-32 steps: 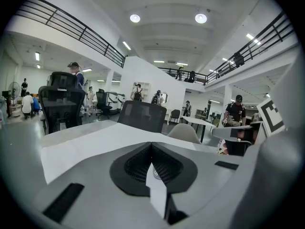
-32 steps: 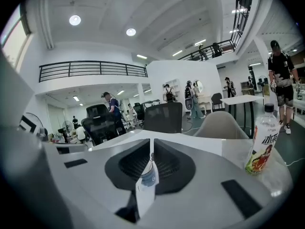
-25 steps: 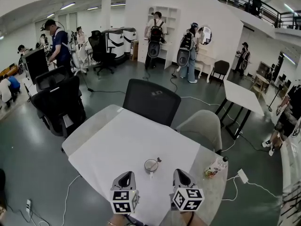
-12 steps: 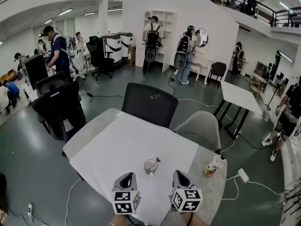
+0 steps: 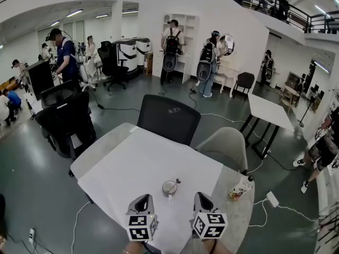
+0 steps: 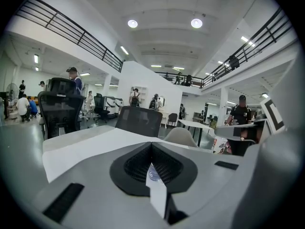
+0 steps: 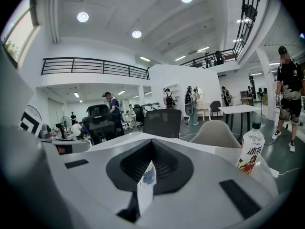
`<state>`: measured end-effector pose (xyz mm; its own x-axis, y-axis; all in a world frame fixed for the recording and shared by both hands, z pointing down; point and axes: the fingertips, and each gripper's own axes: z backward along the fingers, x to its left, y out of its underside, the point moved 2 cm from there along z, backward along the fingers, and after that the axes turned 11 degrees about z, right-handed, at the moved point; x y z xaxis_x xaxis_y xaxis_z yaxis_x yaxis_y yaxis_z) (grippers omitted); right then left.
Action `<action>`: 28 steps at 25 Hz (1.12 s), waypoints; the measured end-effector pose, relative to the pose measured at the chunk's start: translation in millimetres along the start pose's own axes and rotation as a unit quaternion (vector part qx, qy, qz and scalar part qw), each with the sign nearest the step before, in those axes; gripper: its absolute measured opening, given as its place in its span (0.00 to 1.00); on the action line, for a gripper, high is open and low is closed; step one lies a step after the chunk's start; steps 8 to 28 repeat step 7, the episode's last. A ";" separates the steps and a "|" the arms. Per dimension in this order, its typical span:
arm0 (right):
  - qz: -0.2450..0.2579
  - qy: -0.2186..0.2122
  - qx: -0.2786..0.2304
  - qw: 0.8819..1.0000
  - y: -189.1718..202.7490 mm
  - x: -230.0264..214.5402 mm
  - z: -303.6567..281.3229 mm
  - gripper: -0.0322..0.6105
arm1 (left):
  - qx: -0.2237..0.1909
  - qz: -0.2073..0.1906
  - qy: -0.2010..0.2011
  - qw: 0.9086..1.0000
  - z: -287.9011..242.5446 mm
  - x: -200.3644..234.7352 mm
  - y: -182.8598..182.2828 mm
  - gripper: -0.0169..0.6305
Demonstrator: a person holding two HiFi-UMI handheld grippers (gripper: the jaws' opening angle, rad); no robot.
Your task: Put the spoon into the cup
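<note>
The cup (image 5: 170, 186) is a small round thing with a dark rim, standing on the white table (image 5: 132, 163) near its front edge. A short pale piece (image 5: 170, 197) sticks out at its near side and a small dark bit (image 5: 178, 180) lies by its far right rim. At this size I cannot tell which is the spoon. My left gripper (image 5: 141, 201) (image 6: 151, 144) and right gripper (image 5: 203, 199) (image 7: 151, 141) hover side by side just short of the cup. Both are shut and hold nothing.
A drink bottle (image 5: 242, 187) (image 7: 249, 152) stands on the table's right corner. A dark office chair (image 5: 169, 118) and a grey chair (image 5: 225, 147) are at the far side. A second white table (image 5: 271, 109) and several people stand farther off.
The head view has shifted slightly. The cup, the bottle and both grippers keep their places, and people in the background have moved a little.
</note>
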<state>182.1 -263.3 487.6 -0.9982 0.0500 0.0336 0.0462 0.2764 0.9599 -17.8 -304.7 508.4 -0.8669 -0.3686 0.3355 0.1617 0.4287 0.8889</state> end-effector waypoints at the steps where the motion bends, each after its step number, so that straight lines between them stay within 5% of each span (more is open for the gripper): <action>1: -0.001 0.001 0.001 1.000 0.0 0.6 -1.2 0.10 | 0.000 0.001 0.000 1.000 -0.5 1.8 -0.2 0.05; 28: -0.008 -0.001 0.000 1.000 0.1 3.8 -8.8 0.10 | 0.000 0.002 0.001 1.000 -6.4 8.4 -1.5 0.05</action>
